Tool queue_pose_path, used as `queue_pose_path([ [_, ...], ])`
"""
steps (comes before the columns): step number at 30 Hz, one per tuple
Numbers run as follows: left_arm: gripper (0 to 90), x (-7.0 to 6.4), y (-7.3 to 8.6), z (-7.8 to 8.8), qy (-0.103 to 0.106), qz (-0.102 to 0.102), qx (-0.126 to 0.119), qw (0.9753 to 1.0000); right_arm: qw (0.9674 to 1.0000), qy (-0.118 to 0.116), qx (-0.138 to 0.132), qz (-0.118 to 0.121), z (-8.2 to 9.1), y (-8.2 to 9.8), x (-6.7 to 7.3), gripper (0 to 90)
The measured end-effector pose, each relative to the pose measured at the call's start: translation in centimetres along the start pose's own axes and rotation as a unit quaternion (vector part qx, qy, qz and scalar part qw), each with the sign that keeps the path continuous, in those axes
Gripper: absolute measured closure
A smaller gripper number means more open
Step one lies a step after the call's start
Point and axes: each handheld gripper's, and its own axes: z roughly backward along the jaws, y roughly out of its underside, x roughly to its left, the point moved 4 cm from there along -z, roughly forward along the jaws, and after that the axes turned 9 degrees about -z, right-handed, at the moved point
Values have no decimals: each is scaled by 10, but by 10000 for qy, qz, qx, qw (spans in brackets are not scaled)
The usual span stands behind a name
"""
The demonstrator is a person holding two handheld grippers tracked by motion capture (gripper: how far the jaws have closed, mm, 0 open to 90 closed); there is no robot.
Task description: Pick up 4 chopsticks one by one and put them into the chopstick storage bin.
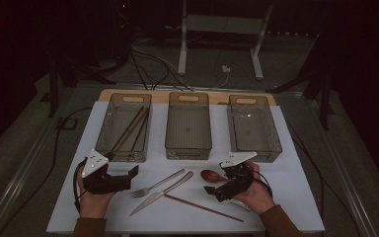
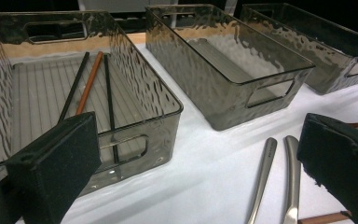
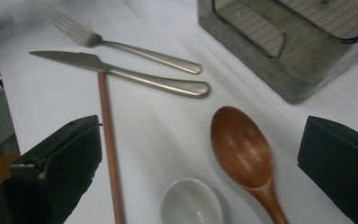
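Observation:
On the white table (image 1: 276, 163) lie a metal fork (image 1: 155, 185), a metal knife (image 1: 160, 193), a brown chopstick (image 1: 205, 208) and a wooden spoon (image 1: 211, 175). My left gripper (image 1: 131, 177) rests at the front left, open and holding nothing (image 2: 200, 154). It faces the left bin (image 2: 135, 84), which holds two black chopsticks and a brown one (image 2: 89, 83). My right gripper (image 1: 216, 181) stands open (image 3: 205, 140) just above the wooden spoon (image 3: 242, 149) and a small white spoon (image 3: 191, 203). The chopstick (image 3: 108, 140), knife (image 3: 121, 72) and fork (image 3: 121, 44) lie beyond its jaws.
Three clear grey bins stand in a row at the back: left (image 1: 124, 127), middle (image 1: 188, 126) and right (image 1: 254, 127). The middle bin (image 2: 233, 70) and the right bin look empty. Cables and a stand's legs lie on the floor behind the table.

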Motion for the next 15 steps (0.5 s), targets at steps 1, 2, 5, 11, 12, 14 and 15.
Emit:
queue_pose_path([
  [1, 6, 0, 0, 0, 9, 7, -2, 10000, 10000, 0, 34, -27, -1, 0, 2, 0],
  [2, 6, -1, 0, -1, 9, 0, 11, 10000, 10000, -9, 58, 5, -2, 1, 3, 0],
  [5, 6, -1, 1, -2, -3, 2, 33, 10000, 9999, -46, 130, 7, -5, 2, 6, 8],
  [11, 6, -3, 1, -2, 12, -28, 55, 10000, 9997, -36, 244, 36, -11, 6, 11, 33],
  [12, 6, -3, 1, -3, 12, -28, 58, 10000, 9996, -13, 264, 56, -12, 7, 12, 34],
  [14, 6, -3, 1, -3, 21, -19, 66, 10000, 9995, -16, 303, 62, -14, 7, 14, 49],
  [15, 6, -3, 1, -3, 27, -32, 82, 10000, 9995, 8, 295, 75, -14, 8, 14, 52],
])
